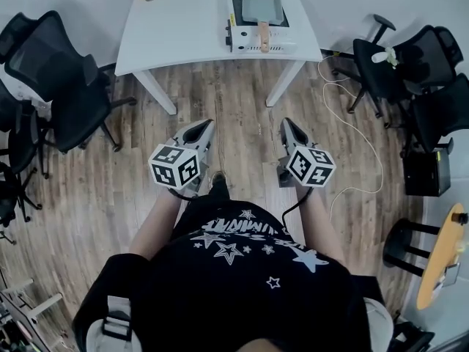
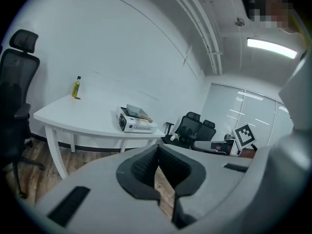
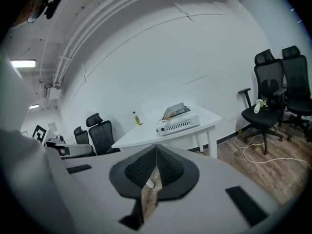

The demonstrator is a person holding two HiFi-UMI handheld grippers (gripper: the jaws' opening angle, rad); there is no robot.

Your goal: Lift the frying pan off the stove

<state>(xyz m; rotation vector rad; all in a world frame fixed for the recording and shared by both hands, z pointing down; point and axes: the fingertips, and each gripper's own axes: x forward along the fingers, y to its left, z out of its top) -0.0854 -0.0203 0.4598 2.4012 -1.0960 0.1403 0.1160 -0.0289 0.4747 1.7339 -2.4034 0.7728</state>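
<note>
Two tools are held before the person's body: the left hand-held gripper and the right hand-held gripper, each clenched on nothing and aimed at the tabletop well ahead. The frying pan rests on the stove, its handle toward the person, probably so a straight approach meets the handle first. Lifting has not begun.
</note>
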